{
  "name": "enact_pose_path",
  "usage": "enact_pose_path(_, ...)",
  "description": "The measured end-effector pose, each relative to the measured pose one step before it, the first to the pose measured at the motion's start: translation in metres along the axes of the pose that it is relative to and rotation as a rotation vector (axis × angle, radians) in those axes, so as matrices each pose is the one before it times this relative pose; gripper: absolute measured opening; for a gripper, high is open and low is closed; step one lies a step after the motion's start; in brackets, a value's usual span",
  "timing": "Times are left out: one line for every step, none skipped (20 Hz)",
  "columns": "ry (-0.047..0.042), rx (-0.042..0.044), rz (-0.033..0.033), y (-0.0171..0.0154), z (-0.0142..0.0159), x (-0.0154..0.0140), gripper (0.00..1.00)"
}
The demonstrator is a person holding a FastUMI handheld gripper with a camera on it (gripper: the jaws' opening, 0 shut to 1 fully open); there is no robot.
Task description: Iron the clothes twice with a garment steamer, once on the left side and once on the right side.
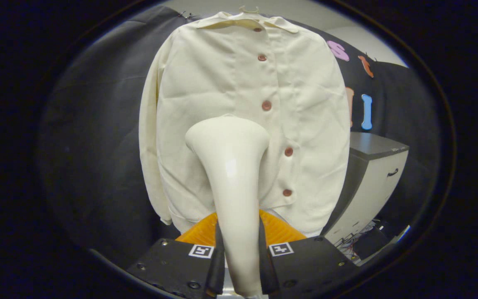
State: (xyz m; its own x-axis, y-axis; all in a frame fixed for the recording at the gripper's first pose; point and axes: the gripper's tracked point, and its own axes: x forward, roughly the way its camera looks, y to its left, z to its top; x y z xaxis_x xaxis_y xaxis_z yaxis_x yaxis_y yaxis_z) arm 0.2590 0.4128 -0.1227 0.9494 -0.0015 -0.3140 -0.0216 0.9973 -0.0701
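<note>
Claw (237, 265) clenched on steamer (232, 174), head against shirt (206, 104) just left of buttons; left-side pass looks underway; next needs a steady stroke

There is one cream shirt (243, 124) on one hanger (249, 9). The shirt has five red-brown buttons (266, 105) down its front. There is one white steamer (232, 182), squeezed by the two fingers (219, 257) of one claw (239, 265). Off to the side stands one white cabinet (371, 182) with one dark handle (392, 172).
</note>
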Motion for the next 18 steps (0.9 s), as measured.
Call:
enact_pose_path(0.01614, -0.00266, -0.00246, -0.00163, -0.01277, -0.00101, 0.34)
enact_pose_path(0.01409, -0.00216, -0.00151, -0.00171, -0.00955, -0.00005, 0.34)
enact_pose_path(0.01022, -0.00299, 0.00013, 0.00000, -0.00793, 0.00214, 0.34)
enact_pose_path(0.00708, -0.00123, -0.00043, -0.00084, -0.00613, 0.00226, 0.34)
enact_pose_path(0.01124, 0.00009, 0.00075, -0.00049, -0.00673, 0.00202, 0.34)
enact_pose_path(0.01602, -0.00528, 0.00163, -0.00060, -0.00754, 0.00074, 0.34)
enact_pose_path(0.01628, -0.00679, -0.00178, -0.00099, -0.00785, -0.00024, 0.34)
enact_pose_path(0.01376, -0.00316, -0.00194, -0.00112, -0.00668, 0.00072, 0.34)
enact_pose_path(0.00985, 0.00288, 0.00086, -0.00018, -0.00528, 0.00099, 0.34)
enact_pose_path(0.00638, 0.00656, 0.00087, -0.00034, -0.00495, 0.00111, 0.34)
enact_pose_path(0.00728, 0.00411, 0.00026, -0.00037, -0.00472, 0.00066, 0.34)
enact_pose_path(0.01064, 0.00019, 0.00046, -0.00064, -0.00504, 0.00042, 0.34)
enact_pose_path(0.01037, -0.00348, 0.00157, -0.00086, -0.00428, -0.00061, 0.34)
enact_pose_path(0.01026, -0.00497, 0.00135, -0.00110, -0.00501, -0.00151, 0.34)
enact_pose_path(0.01045, -0.00748, 0.00329, -0.00136, -0.00334, -0.00186, 0.34)
enact_pose_path(0.01327, -0.00883, 0.00326, -0.00037, -0.00401, -0.00206, 0.34)
enact_pose_path(0.01206, -0.00893, 0.00511, 0.00022, -0.00398, -0.00383, 0.34)
enact_pose_path(0.00578, -0.00530, 0.00441, -0.00050, -0.00343, -0.00519, 0.34)
